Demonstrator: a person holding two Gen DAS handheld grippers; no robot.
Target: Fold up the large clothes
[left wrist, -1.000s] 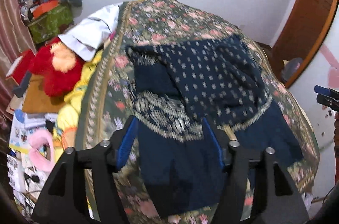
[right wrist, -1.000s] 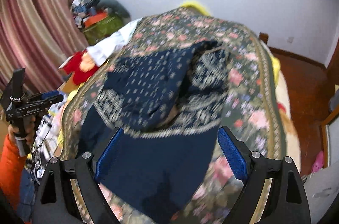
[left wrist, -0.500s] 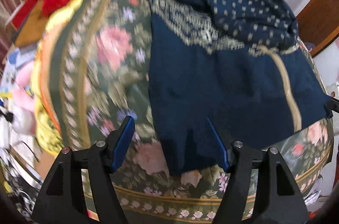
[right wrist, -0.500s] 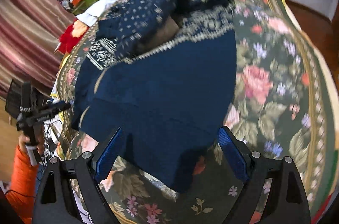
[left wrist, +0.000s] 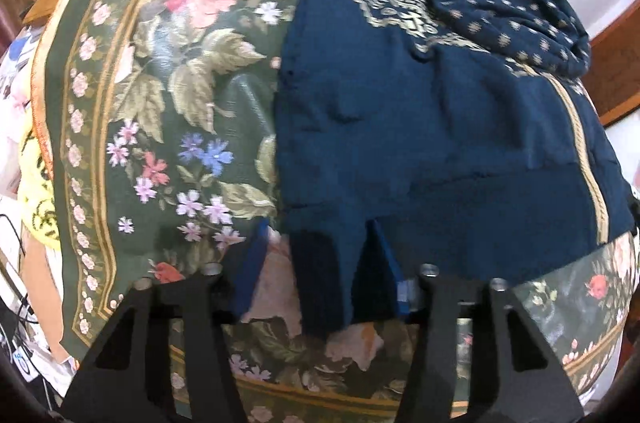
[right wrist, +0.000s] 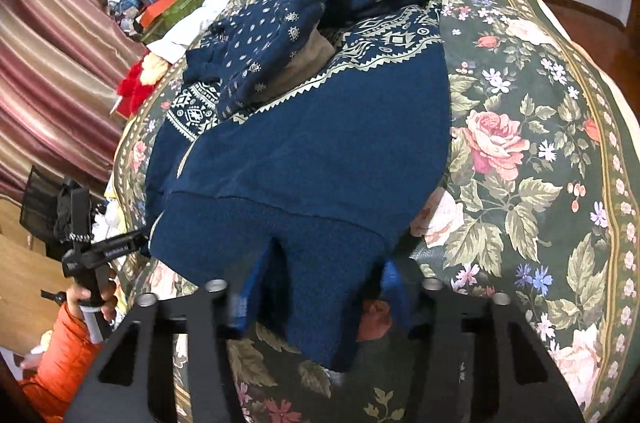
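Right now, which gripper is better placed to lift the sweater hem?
Either, probably: left gripper and right gripper each straddle a hem corner of the navy sweater, jaws open.

Soft, even indoor light fills both views, with no hard shadows and only a faint sheen on the bedspread [left wrist: 168, 71]. Fisheye bending bulges the bed and blackens the corners. The near tongs [right wrist: 320, 287] look blurred.

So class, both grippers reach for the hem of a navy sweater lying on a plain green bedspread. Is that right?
Not quite: the bedspread is not plain. It is dark green with pink roses and a gold border, as the right wrist view shows. The rest holds: the left gripper and right gripper are both at the sweater hem.
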